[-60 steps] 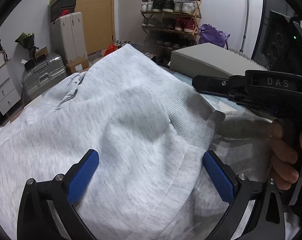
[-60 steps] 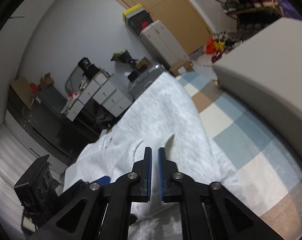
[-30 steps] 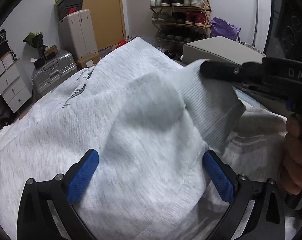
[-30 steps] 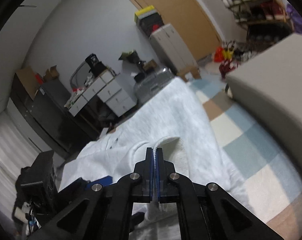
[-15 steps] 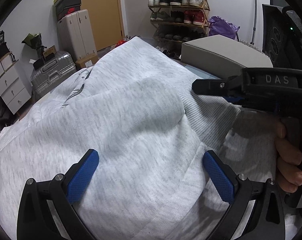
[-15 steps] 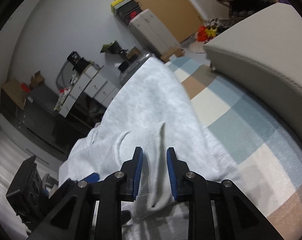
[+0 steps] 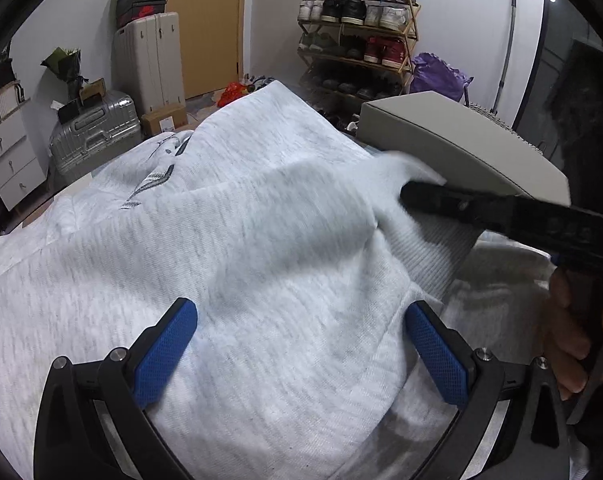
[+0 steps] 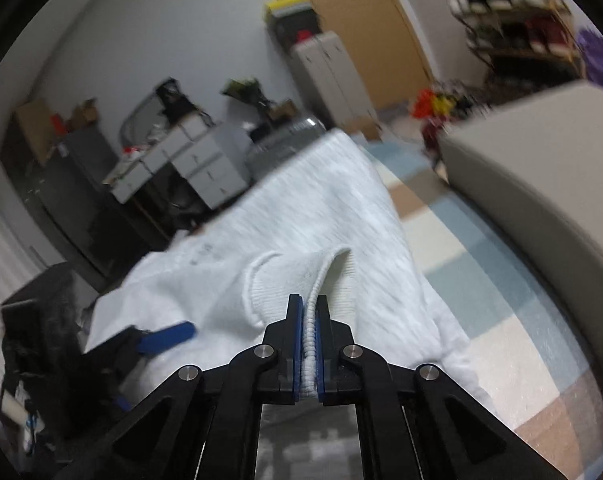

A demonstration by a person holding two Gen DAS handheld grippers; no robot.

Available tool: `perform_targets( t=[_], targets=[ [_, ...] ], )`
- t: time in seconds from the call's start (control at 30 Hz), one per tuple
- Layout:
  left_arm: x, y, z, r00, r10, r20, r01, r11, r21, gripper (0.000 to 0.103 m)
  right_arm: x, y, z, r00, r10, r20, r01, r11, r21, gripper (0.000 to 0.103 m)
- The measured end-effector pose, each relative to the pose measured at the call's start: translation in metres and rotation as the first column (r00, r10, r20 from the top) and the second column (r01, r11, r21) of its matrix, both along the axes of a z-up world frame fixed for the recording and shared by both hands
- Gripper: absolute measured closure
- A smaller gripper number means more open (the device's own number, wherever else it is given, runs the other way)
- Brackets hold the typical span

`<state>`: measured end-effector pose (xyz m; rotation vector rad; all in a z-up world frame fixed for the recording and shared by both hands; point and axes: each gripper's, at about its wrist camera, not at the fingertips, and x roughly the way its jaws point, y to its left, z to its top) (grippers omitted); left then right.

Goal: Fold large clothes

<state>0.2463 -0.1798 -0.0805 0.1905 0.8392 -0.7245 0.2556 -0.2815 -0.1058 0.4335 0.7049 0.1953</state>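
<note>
A large light grey sweatshirt (image 7: pixel 229 232) lies spread over a checked surface (image 8: pixel 473 280); it also shows in the right wrist view (image 8: pixel 321 208). My right gripper (image 8: pixel 309 320) is shut on the sweatshirt's ribbed cuff (image 8: pixel 333 276) and lifts it. In the left wrist view the right gripper (image 7: pixel 417 196) holds that cuff at the right, above the cloth. My left gripper (image 7: pixel 301 336) is open, its blue pads (image 7: pixel 165 344) wide apart over a raised fold of the sweatshirt, holding nothing.
A grey box-like cushion (image 7: pixel 453 148) sits at the far right edge of the surface. Suitcases (image 7: pixel 93 136), a shoe rack (image 7: pixel 353 36) and white drawers (image 7: pixel 5 152) stand beyond. A black device (image 8: pixel 33 320) is at the left.
My right gripper opened, then closed again on the ribbed cuff and lifted it up and away. My left gripper stayed open over the cloth.
</note>
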Motion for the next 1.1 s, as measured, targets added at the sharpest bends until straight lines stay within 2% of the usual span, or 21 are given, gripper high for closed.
perform_targets(
  t=[0.07, 0.17, 0.3, 0.37, 0.47, 0.6, 0.7, 0.77, 0.83, 0.87, 0.93, 0.97, 1.0, 1.1],
  targets=[
    [-0.003, -0.007, -0.001, 1.0, 0.0, 0.02, -0.001, 0.999, 0.042, 0.002, 0.006, -0.005, -0.01, 0.998, -0.007, -0.057, 0.009, 0.999, 0.033, 0.098],
    [-0.005, -0.006, 0.001, 1.0, 0.007, 0.029, -0.008, 0.999, 0.035, 0.002, 0.004, -0.006, -0.008, 0.999, -0.018, -0.047, 0.02, 0.999, 0.026, 0.094],
    [-0.003, 0.011, 0.016, 0.997, 0.057, 0.047, -0.053, 0.995, -0.08, 0.002, 0.006, -0.014, -0.012, 0.996, -0.042, -0.076, 0.047, 0.996, 0.071, 0.094],
    [0.006, 0.021, 0.017, 0.991, 0.128, 0.041, -0.122, 0.986, -0.117, 0.002, 0.008, -0.014, -0.012, 0.996, -0.045, -0.081, 0.052, 0.995, 0.087, 0.094],
    [0.022, 0.019, -0.002, 0.985, 0.168, -0.036, -0.169, 0.985, -0.045, 0.002, 0.011, -0.007, -0.011, 0.996, -0.036, -0.086, 0.041, 0.998, 0.057, 0.093],
    [0.014, -0.001, -0.004, 0.987, 0.159, 0.035, -0.161, 0.984, 0.072, 0.002, 0.011, -0.006, -0.011, 0.995, -0.029, -0.093, 0.033, 0.999, 0.039, 0.093],
    [0.014, 0.003, -0.002, 0.987, 0.159, 0.033, -0.161, 0.986, 0.053, 0.002, 0.012, -0.01, -0.012, 0.995, -0.022, -0.096, 0.028, 0.998, 0.064, 0.089],
    [0.012, 0.008, 0.003, 0.986, 0.163, 0.03, -0.164, 0.985, 0.054, 0.002, 0.011, -0.01, -0.011, 0.996, -0.023, -0.088, 0.029, 0.997, 0.069, 0.085],
    [0.006, 0.02, 0.014, 0.98, 0.196, 0.026, -0.198, 0.977, 0.078, 0.002, 0.008, -0.008, -0.007, 0.998, -0.022, -0.063, 0.026, 0.997, 0.068, 0.069],
    [-0.001, 0.032, 0.023, 0.975, 0.219, 0.027, -0.22, 0.973, 0.07, 0.002, 0.007, -0.007, -0.005, 0.998, -0.02, -0.052, 0.024, 0.998, 0.063, 0.064],
    [-0.021, 0.062, 0.039, 0.968, 0.249, 0.035, -0.251, 0.967, 0.05, 0.002, 0.004, -0.002, 0.0, 1.0, -0.02, -0.022, 0.02, 0.999, 0.032, 0.046],
    [-0.03, 0.076, 0.044, 0.962, 0.271, 0.04, -0.273, 0.961, 0.051, 0.002, 0.002, 0.0, 0.003, 1.0, -0.019, -0.012, 0.02, 1.0, 0.016, 0.042],
    [-0.042, 0.097, 0.047, 0.95, 0.309, 0.044, -0.311, 0.949, 0.059, 0.002, 0.0, 0.003, 0.005, 1.0, -0.017, 0.0, 0.017, 1.0, -0.001, 0.035],
    [-0.077, 0.16, 0.042, 0.898, 0.438, 0.022, -0.439, 0.894, 0.09, 0.002, -0.002, 0.009, 0.011, 1.0, 0.012, -0.01, -0.012, 1.0, -0.003, 0.031]
  ],
)
